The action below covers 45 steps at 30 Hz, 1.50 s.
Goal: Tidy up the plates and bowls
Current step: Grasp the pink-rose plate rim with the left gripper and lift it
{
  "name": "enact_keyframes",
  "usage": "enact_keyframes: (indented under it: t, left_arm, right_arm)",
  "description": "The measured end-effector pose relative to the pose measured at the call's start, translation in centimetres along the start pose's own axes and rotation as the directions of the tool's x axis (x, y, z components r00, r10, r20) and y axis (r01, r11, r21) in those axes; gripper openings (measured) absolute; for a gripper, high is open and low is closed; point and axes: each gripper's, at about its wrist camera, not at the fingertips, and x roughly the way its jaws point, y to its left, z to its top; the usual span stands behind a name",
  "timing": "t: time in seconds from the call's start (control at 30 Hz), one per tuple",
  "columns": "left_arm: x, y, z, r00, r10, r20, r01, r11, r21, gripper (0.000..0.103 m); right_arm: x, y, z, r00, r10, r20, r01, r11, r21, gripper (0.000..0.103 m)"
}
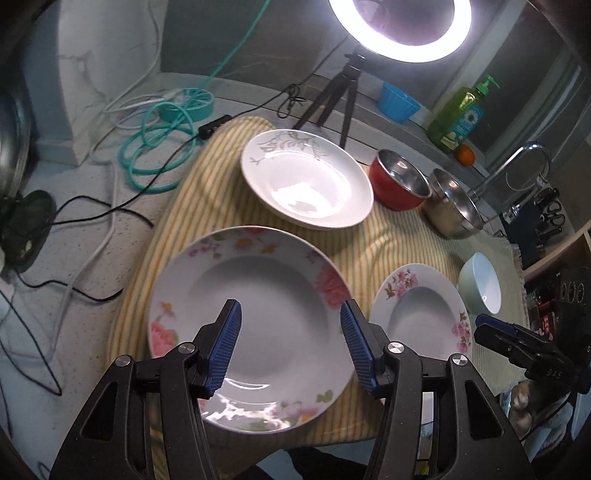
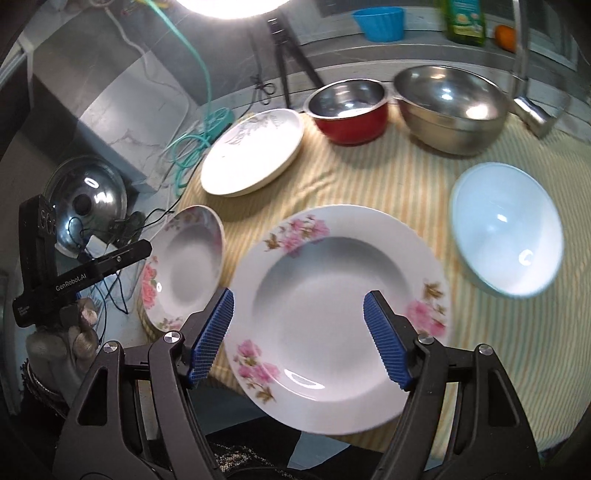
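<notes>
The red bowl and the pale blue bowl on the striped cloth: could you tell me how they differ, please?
The red bowl has a red outside and shiny metal inside; the pale blue bowl is glossy white inside. The red bowl sits at the back beside the steel bowl; the pale blue bowl sits nearer, alone. Both stand upright and empty.

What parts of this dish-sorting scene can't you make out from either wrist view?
- Soap bottle: right wrist view, its top cut off by the picture's edge.
- White plate: left wrist view, a second rim shows beneath; how many are stacked is hidden.
- Pale bowl: right wrist view, motion blur smears its rim.
</notes>
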Motion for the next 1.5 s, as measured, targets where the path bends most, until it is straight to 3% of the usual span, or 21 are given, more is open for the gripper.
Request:
enact_keyframes:
  t: [0.37, 0.47, 0.73, 0.9, 1.03, 1.23, 1.5]
  left_arm:
    - [-0.6, 6.5, -2.2, 0.996, 0.084, 0.0, -0.082, 0.981, -0.177, 0.055]
    - [-0.2, 7.6, -2.5, 0.997, 0.079, -0.008, -0.079, 0.976, -0.204, 0.055]
    - [0.9, 8.5, -2.7, 0.999, 0.034, -0.029, -0.04, 0.975, -0.219, 0.052]
    - [1.4, 8.8, -2.6, 0.999, 0.011, -0.04, -0.02, 0.975, -0.22, 0.04]
    - [1.7, 8.8, -2.5, 0.999, 0.001, -0.045, -0.011, 0.976, -0.216, 0.03]
    - [1.9, 8.8, -2.5, 0.999, -0.005, -0.05, -0.006, 0.977, -0.214, 0.028]
    - [1.9, 8.8, -2.4, 0.999, -0.004, -0.05, -0.007, 0.976, -0.217, 0.028]
  right_arm:
    - [5.7, 4.8, 2.4, 0.994, 0.061, -0.087, -0.07, 0.992, -0.109, 0.075]
    - [7.1, 5.6, 2.9, 0.991, 0.072, -0.116, -0.086, 0.989, -0.117, 0.067]
    - [10.5, 7.5, 3.7, 0.984, 0.056, -0.169, -0.084, 0.983, -0.165, 0.046]
    - [11.9, 7.9, 4.1, 0.981, 0.047, -0.191, -0.082, 0.98, -0.18, 0.038]
    - [12.9, 8.0, 4.2, 0.975, 0.043, -0.217, -0.084, 0.979, -0.185, 0.025]
    - [13.7, 7.7, 4.4, 0.971, 0.032, -0.236, -0.075, 0.981, -0.176, 0.017]
    - [13.6, 7.5, 4.5, 0.972, 0.037, -0.232, -0.073, 0.986, -0.151, 0.017]
